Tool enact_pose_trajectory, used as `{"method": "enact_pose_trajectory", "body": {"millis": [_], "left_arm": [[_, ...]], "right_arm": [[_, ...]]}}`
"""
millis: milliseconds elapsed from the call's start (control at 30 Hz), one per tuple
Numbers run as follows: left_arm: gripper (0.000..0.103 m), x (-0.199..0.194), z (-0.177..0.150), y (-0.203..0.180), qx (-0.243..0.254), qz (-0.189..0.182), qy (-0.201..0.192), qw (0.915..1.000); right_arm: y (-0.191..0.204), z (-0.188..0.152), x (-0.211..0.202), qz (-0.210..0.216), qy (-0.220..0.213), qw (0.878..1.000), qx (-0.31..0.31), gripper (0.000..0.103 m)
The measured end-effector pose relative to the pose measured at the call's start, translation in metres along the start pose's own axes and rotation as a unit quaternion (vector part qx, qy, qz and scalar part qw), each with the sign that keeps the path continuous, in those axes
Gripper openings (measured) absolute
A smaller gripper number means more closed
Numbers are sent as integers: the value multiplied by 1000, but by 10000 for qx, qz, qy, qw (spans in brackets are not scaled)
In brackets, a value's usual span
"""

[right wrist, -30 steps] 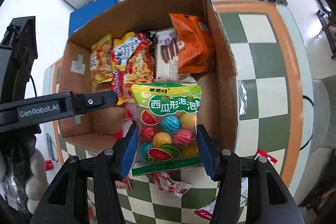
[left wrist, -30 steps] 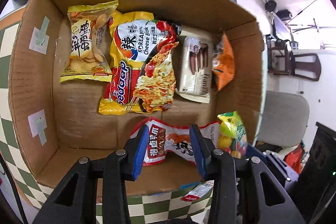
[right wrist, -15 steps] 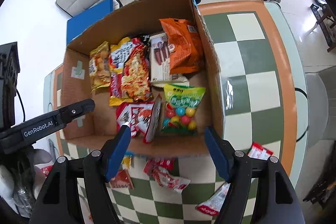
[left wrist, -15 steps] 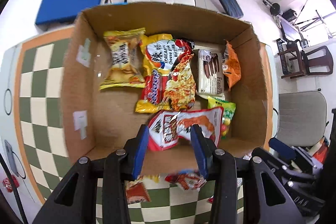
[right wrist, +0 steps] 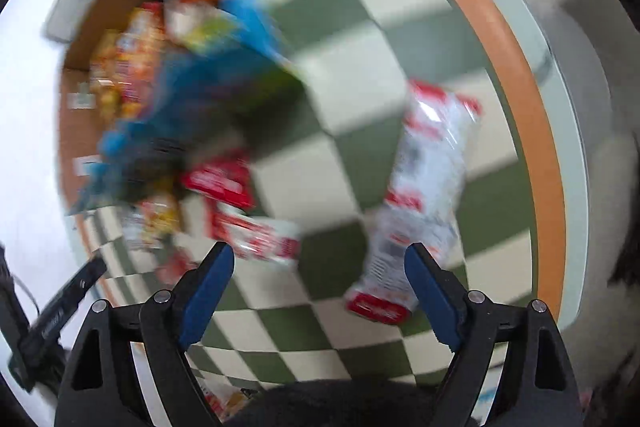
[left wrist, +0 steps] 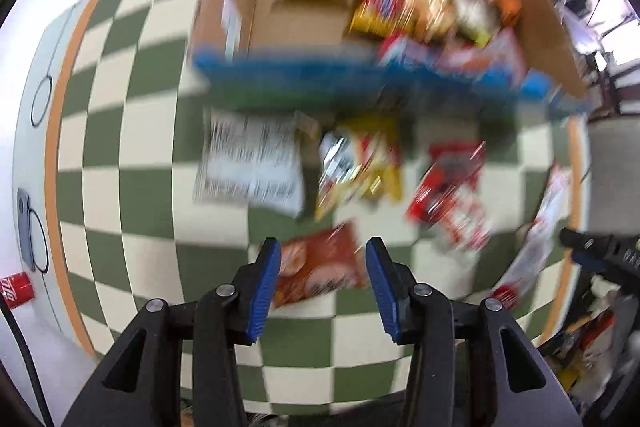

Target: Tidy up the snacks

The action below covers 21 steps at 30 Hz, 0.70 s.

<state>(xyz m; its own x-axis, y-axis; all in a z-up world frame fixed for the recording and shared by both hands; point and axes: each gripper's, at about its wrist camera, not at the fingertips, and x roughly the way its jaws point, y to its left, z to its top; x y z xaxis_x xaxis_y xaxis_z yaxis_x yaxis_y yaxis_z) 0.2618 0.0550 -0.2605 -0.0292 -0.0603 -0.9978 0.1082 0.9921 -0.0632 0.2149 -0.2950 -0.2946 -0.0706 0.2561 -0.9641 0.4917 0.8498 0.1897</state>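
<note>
Left hand-held gripper (left wrist: 323, 277): jaws apart, empty, above a red-brown snack packet (left wrist: 320, 273) on the checkered table (left wrist: 132, 195). Further packets lying loose near the cardboard box (left wrist: 552, 39), itself holding snacks. Right hand-held gripper (right wrist: 319, 287): jaws wide apart, empty, over the table beside a red-and-white packet (right wrist: 420, 195). Both views heavily motion-blurred.
</note>
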Motion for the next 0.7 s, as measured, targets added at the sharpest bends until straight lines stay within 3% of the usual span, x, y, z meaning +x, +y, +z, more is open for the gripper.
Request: {"method": "enact_pose_trajectory", "body": {"millis": [200,333,433,633,667,700], "left_arm": [[42,53,-14,-6,834,480,434,9944],[42,78,-16,-23,1823,816,620,9779],[43,80,-14,-31,2367,826,641,9659],[45,88,-13,-44,2978,385,1127,9472],[58,89,-14,-48,3047,334,1146,9449],[64,91,-13,-51,3093,299,1187,9431]], "right_arm": [[-32,-13,47,-283,425,9981,339,89],[-29,-16,62,-427,590,9970,272,89],[-25,-18,68,-364,683,9966,269,89],[-11,-23,68,-330,710,9969,75,89],[-9,-24,69,-327,723,9968,53,89],[-8,-25,70,-322,750,9967,36,89]]}}
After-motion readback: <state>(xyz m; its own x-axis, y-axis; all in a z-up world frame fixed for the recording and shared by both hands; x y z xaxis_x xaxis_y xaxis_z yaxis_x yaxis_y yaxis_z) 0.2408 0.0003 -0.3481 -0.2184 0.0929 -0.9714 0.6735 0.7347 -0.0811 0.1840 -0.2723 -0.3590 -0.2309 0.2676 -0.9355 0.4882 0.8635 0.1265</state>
